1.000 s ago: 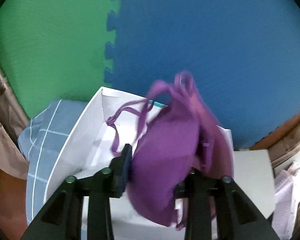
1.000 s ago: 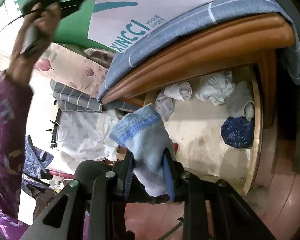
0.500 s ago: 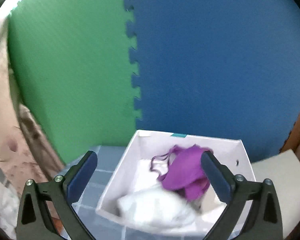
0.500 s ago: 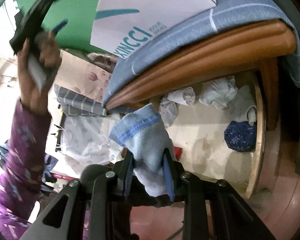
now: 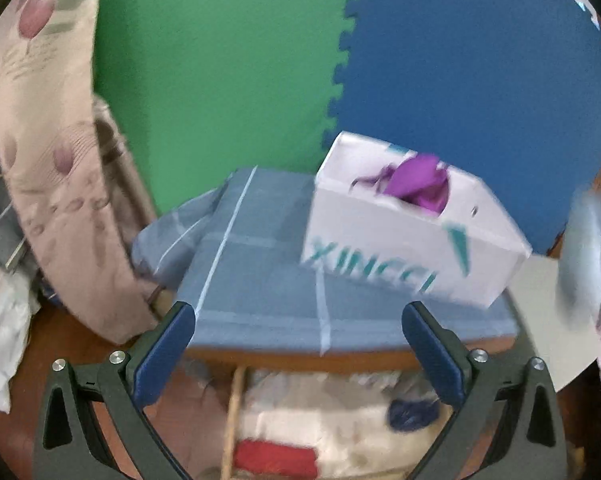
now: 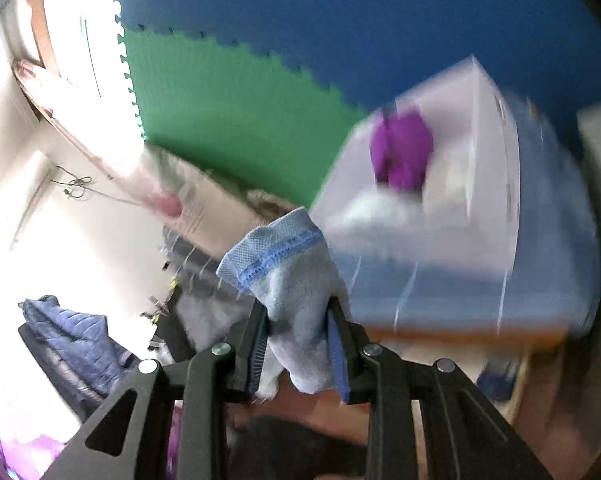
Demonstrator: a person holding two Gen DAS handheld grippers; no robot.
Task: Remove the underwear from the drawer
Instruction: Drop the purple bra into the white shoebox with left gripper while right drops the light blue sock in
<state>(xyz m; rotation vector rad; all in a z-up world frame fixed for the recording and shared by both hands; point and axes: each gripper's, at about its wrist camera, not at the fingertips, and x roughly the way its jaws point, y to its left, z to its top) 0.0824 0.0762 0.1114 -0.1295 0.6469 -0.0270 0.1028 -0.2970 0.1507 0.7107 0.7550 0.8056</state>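
Note:
My left gripper [image 5: 298, 320] is open and empty, in front of the cabinet top, above the open drawer [image 5: 340, 420] that holds white, dark blue and red garments. A purple bra [image 5: 418, 186] lies in the white shoe box [image 5: 380, 248] on the blue checked cloth [image 5: 256, 272]. My right gripper [image 6: 298, 312] is shut on light blue underwear [image 6: 296, 280], held up left of the box [image 6: 472, 184]; the bra [image 6: 400, 152] shows inside it. The view is blurred by motion.
A floral pillow [image 5: 48, 160] leans at the left of the cabinet. Green and blue foam mats [image 5: 228, 60] cover the wall behind. A dark blue jacket [image 6: 68, 340] and bedding lie at the left in the right wrist view.
My left gripper released the purple bra into the box, opened, and pulled back and down toward the drawer. My right gripper rose from the drawer with the blue underwear toward the box.

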